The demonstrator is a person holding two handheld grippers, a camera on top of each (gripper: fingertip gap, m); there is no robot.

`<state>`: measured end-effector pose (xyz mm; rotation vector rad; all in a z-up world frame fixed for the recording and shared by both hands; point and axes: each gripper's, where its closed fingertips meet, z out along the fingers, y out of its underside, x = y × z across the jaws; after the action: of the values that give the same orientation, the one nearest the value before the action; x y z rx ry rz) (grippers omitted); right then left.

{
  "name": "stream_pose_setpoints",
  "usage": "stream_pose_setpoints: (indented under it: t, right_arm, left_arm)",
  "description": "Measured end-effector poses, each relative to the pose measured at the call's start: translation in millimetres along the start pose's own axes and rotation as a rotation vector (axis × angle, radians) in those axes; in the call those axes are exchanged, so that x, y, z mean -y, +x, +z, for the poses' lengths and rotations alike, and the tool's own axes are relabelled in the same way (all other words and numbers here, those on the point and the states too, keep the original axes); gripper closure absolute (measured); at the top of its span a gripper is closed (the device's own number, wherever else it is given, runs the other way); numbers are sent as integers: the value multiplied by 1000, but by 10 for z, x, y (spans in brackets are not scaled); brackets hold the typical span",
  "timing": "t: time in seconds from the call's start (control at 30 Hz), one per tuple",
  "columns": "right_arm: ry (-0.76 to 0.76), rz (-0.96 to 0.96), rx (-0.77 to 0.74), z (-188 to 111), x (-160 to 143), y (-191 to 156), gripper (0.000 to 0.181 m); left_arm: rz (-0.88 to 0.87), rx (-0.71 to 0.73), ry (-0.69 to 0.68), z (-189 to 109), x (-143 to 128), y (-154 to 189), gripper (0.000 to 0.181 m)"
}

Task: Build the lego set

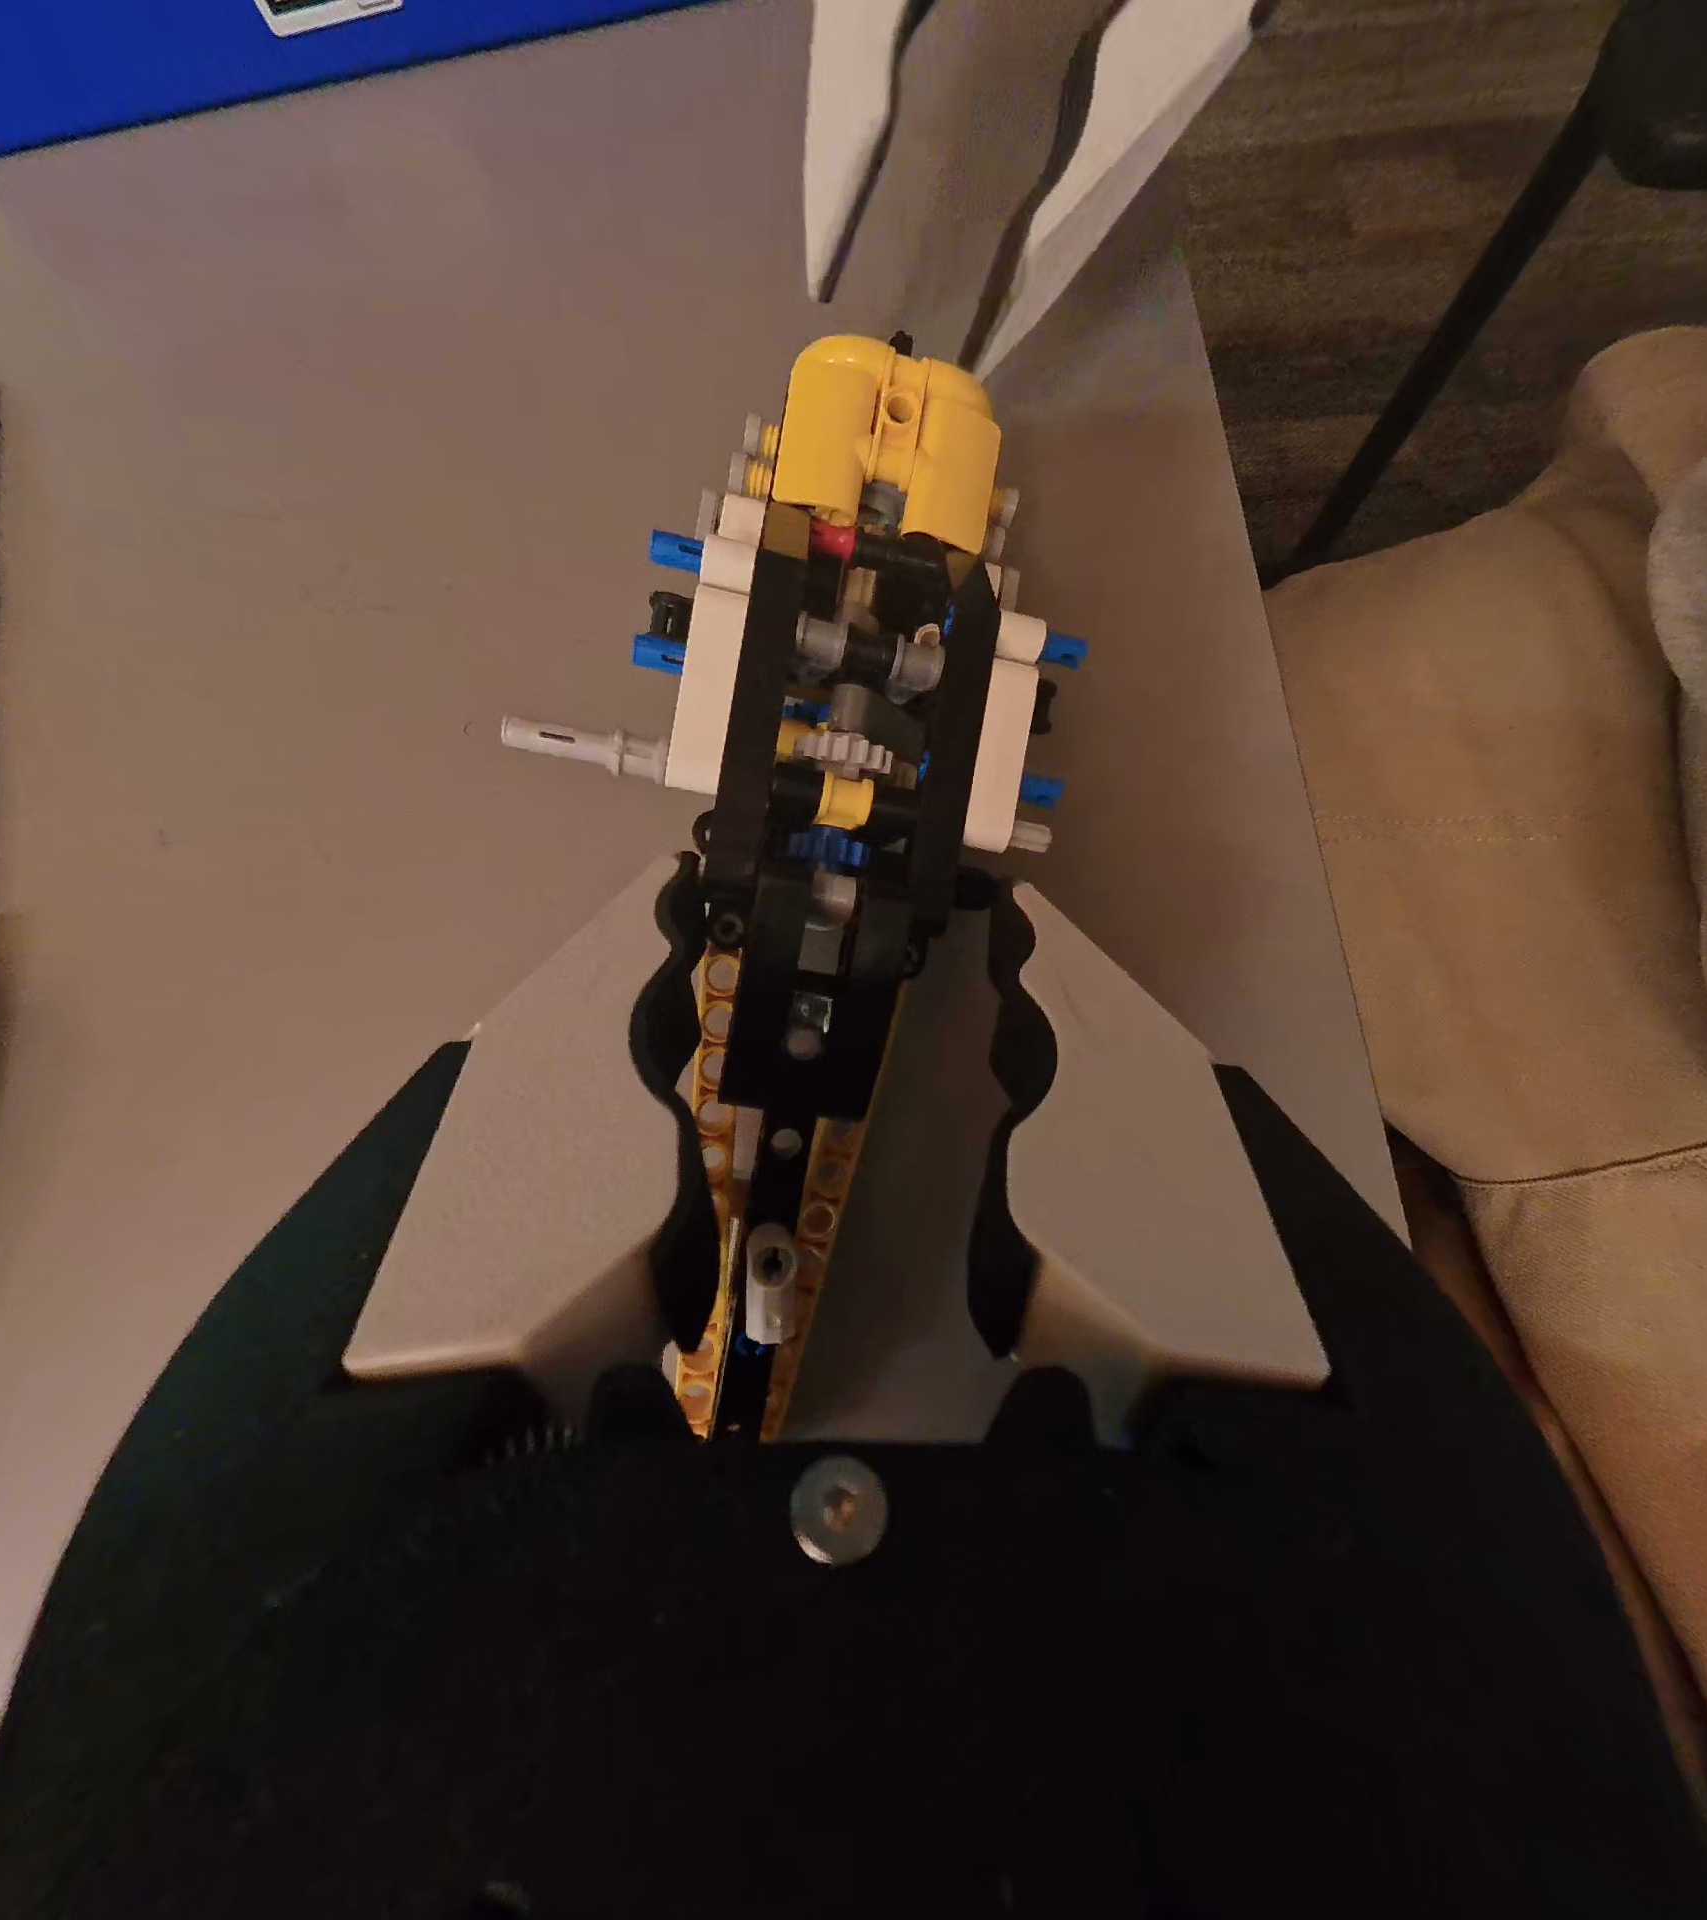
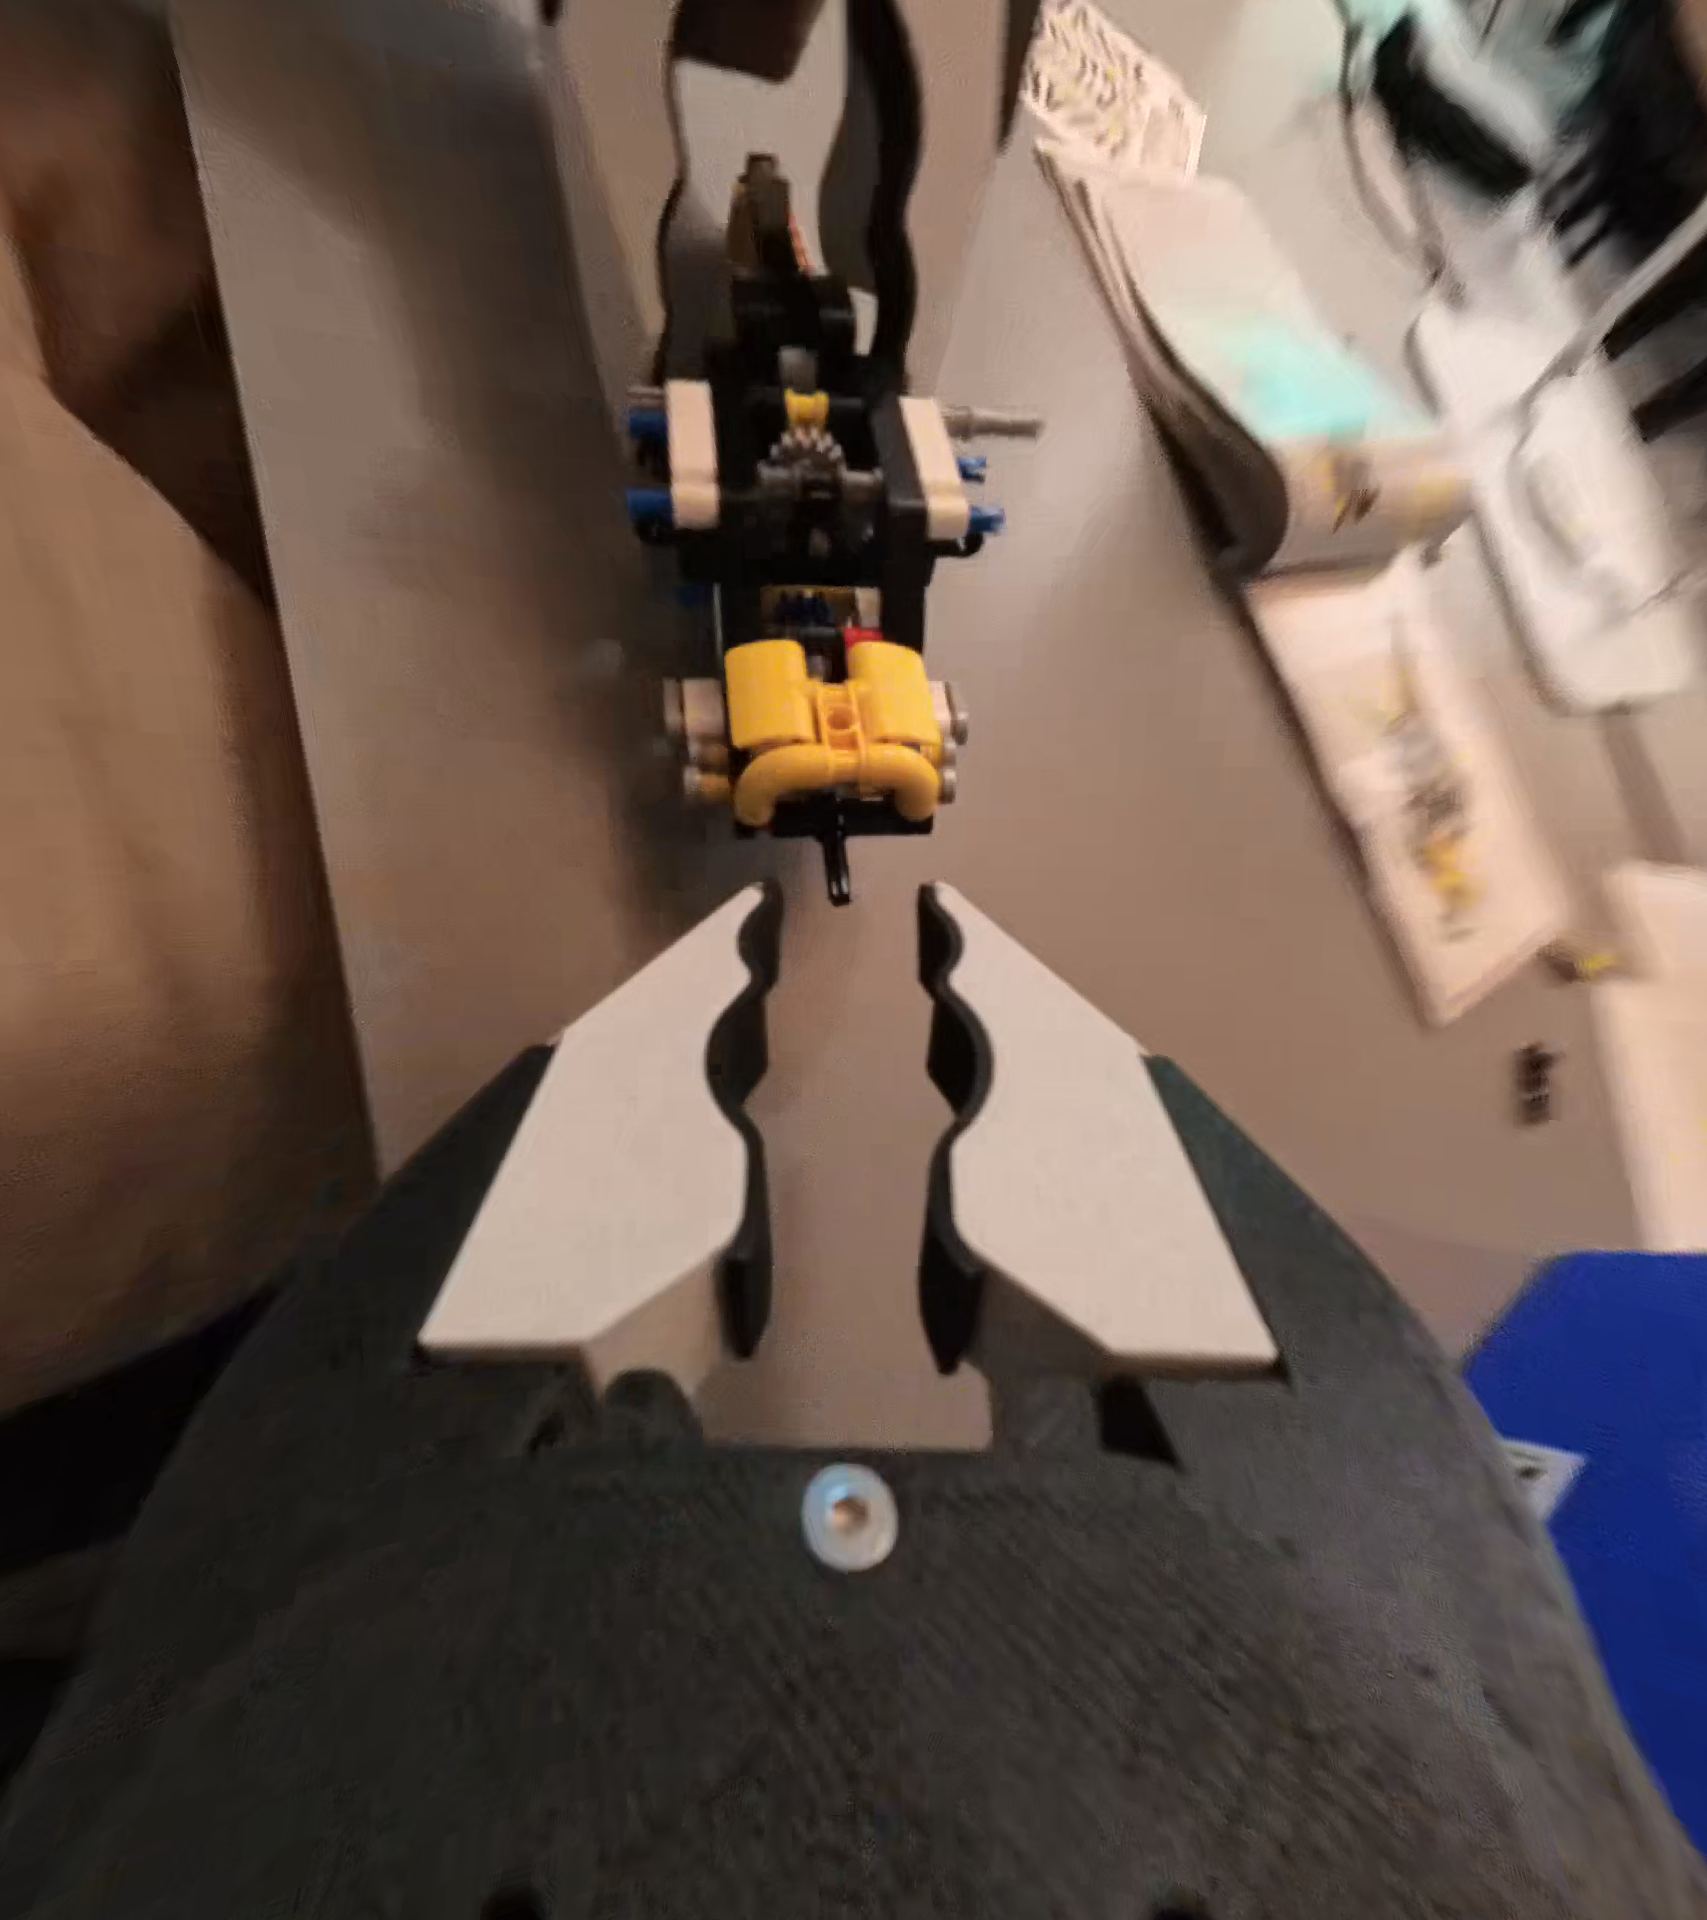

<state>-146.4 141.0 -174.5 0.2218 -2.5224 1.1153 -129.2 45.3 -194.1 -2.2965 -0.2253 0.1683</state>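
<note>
- The left claw (image 1: 828,914) is clamping the lego model (image 1: 849,665) by its black-and-yellow beam end, holding it above the grey counter (image 1: 309,623).
- The right claw (image 2: 849,914) is gaping moderately (holding nothing), its tips just short of the model's yellow end (image 2: 828,727).

Each camera sits behind its own jaws and looks forward and down over the grey counter (image 1: 309,623). The two views face each other at close range, and both take in the lego model (image 1: 849,707) (image 2: 807,582) from opposite ends.
</note>
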Motion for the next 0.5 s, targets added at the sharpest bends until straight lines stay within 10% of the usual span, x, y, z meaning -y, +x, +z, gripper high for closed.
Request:
stream_pose_setpoints:
  t: [0.5]
  right_arm:
    - [11,-219,-84,73,-14,7,179]
  left_arm:
    - [-9,-6,12,3,4,-4,127]
